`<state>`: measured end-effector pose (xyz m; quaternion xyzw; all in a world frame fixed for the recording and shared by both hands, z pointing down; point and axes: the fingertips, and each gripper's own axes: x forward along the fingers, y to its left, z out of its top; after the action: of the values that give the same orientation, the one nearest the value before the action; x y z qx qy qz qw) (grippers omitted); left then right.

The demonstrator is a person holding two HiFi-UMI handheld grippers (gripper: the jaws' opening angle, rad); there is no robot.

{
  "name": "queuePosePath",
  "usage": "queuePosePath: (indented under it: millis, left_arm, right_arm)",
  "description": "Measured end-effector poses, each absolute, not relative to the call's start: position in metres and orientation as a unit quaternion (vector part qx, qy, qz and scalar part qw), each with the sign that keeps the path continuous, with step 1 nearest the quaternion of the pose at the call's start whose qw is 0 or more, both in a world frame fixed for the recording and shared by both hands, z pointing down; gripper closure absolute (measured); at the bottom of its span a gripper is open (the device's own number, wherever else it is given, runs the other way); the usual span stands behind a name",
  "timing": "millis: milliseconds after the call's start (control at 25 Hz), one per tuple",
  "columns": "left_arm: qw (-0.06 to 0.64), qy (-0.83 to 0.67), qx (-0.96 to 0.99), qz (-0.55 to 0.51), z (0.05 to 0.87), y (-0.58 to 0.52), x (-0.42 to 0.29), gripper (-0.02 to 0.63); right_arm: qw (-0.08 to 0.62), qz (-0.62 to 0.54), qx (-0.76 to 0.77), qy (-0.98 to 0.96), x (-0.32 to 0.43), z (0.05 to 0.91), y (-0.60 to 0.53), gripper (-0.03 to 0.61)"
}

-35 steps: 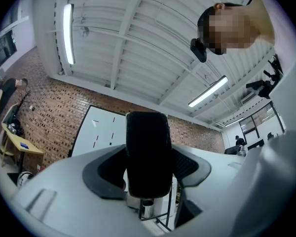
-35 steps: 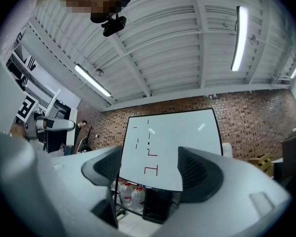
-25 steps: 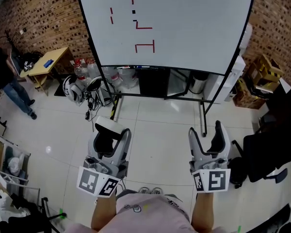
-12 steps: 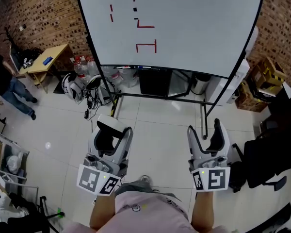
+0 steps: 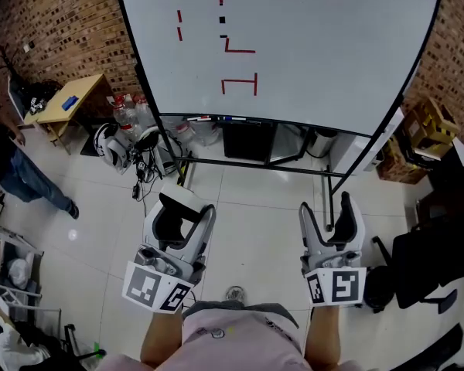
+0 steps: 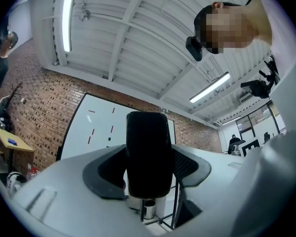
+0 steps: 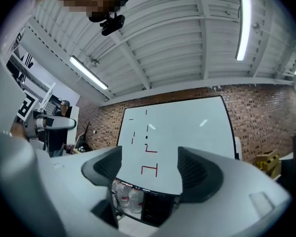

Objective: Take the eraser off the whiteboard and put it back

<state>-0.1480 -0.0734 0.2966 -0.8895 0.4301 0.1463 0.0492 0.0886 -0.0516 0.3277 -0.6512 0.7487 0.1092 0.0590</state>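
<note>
The whiteboard (image 5: 309,37) stands ahead on a black wheeled frame, with red strokes (image 5: 240,83) and a small black square (image 5: 222,20) on its left half. My left gripper (image 5: 179,216) is shut on the eraser (image 5: 178,200), a block with a white back. In the left gripper view its black felt face (image 6: 148,154) fills the space between the jaws. My right gripper (image 5: 329,215) is open and empty; in the right gripper view the whiteboard (image 7: 187,127) shows between its jaws. Both grippers hang over the floor, short of the board.
The board's tray (image 5: 216,118) holds markers. Water bottles (image 5: 124,113) and a helmet (image 5: 107,141) lie at its lower left. A wooden table (image 5: 62,103) and a person (image 5: 15,172) are at left, a black chair (image 5: 433,246) and boxes (image 5: 421,126) at right.
Both grippers have moved forward toward the whiteboard, which looks larger and nearer. The left grip on the eraser is unchanged. The person at left has walked further left.
</note>
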Motion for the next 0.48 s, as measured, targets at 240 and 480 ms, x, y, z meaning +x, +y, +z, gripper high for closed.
queuePosePath:
  millis: [240, 480]
  left_arm:
    - [0.029, 0.425, -0.892, 0.152, 0.295, -0.124, -0.150, 0.348]
    - [0.019, 0.426, -0.892, 0.150, 0.297, -0.178, -0.122, 0.348]
  right_arm:
    - [0.040, 0.099, -0.660, 0.743, 0.089, 0.326, -0.096, 0.232]
    - [0.037, 0.095, -0.661, 0.743, 0.120, 0.325, -0.150, 0.232]
